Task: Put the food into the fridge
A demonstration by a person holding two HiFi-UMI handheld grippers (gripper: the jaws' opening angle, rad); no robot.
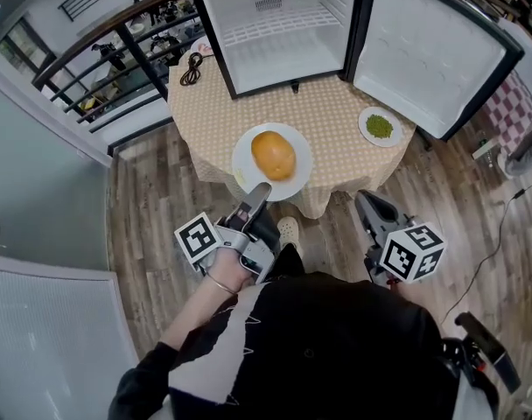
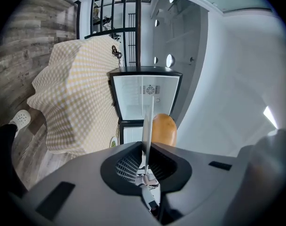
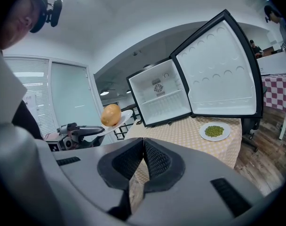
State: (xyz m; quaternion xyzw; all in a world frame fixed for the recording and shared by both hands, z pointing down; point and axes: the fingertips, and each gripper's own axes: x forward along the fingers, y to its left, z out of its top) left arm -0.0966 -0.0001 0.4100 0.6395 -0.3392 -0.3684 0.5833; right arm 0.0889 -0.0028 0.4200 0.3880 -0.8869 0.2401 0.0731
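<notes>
A round orange-yellow piece of food (image 1: pixel 273 155) lies on a white plate (image 1: pixel 244 166) held in the air over the table's near edge. My left gripper (image 1: pixel 259 191) is shut on the plate's near rim; in the left gripper view (image 2: pixel 145 149) the plate (image 2: pixel 147 121) shows edge-on, with the food (image 2: pixel 162 130) to its right. The right gripper view shows the same plate (image 3: pixel 123 117) and food (image 3: pixel 111 115) at the left. The open fridge (image 1: pixel 275 33) stands empty at the table's far side. My right gripper (image 1: pixel 364 201) hangs below the table's right edge, shut on nothing (image 3: pixel 143 142).
A small white plate (image 1: pixel 380 143) of green peas (image 1: pixel 380 127) sits on the checked tablecloth (image 1: pixel 327 112) under the fridge door (image 1: pixel 432 55), which is swung wide to the right. A black cable (image 1: pixel 192 68) lies at the table's back left. A railing (image 1: pixel 117 51) runs along the far left.
</notes>
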